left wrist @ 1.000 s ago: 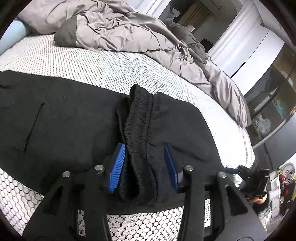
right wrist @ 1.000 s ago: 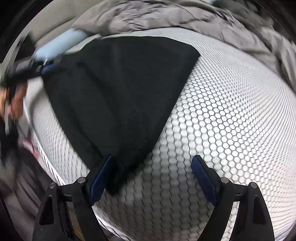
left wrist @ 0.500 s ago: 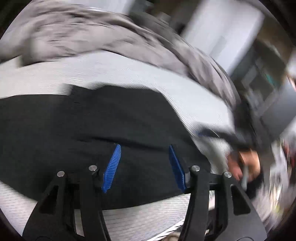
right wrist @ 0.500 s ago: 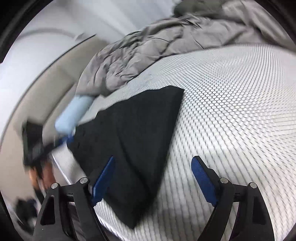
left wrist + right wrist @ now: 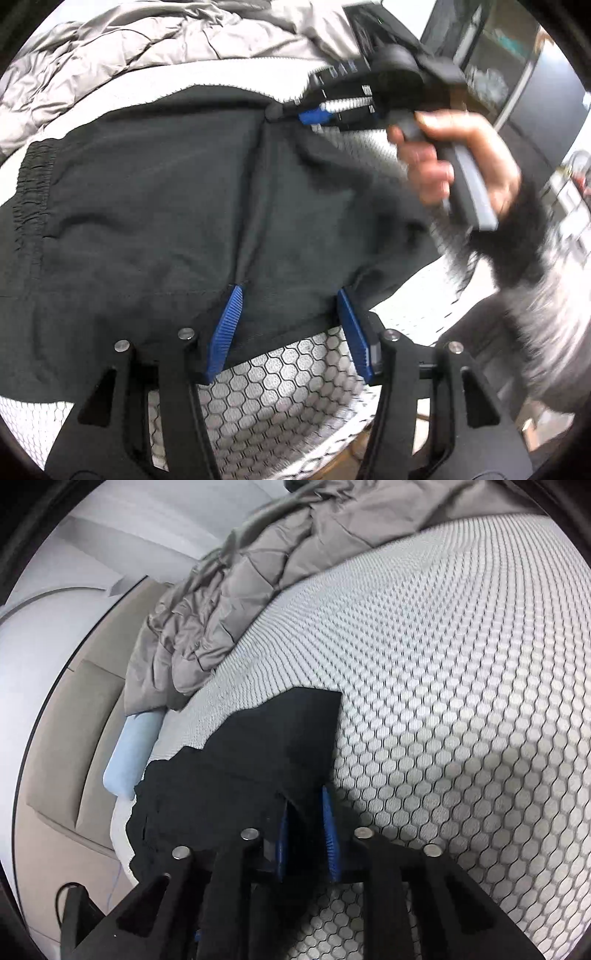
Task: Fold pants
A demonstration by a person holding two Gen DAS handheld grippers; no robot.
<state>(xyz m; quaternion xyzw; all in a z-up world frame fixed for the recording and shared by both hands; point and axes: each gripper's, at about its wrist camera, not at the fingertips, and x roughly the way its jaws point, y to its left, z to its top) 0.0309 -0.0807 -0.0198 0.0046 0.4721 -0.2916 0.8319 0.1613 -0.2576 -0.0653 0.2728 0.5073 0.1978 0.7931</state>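
A pair of black fabric pants lies spread across a bed covered by a white sheet printed with a black honeycomb pattern. The gathered elastic waistband sits at the left edge of the left wrist view, and a seam runs from the near hem up toward the far corner of the cloth.

The left gripper hovers at the near hem with its blue ribbed pads spread wide; cloth lies between them, but they do not pinch it. The right gripper, held in a bare hand with a dark fuzzy cuff, has its jaws drawn together on the far corner of the pants. In the right wrist view its blue pads stand narrow with a fold of black cloth clamped between them, the rest of the garment bunched to their left.

A rumpled grey quilted duvet is heaped along the far side of the bed. A pale blue cylindrical bolster lies at the mattress edge against a beige padded headboard. Dark shelving with a glass front stands to the right.
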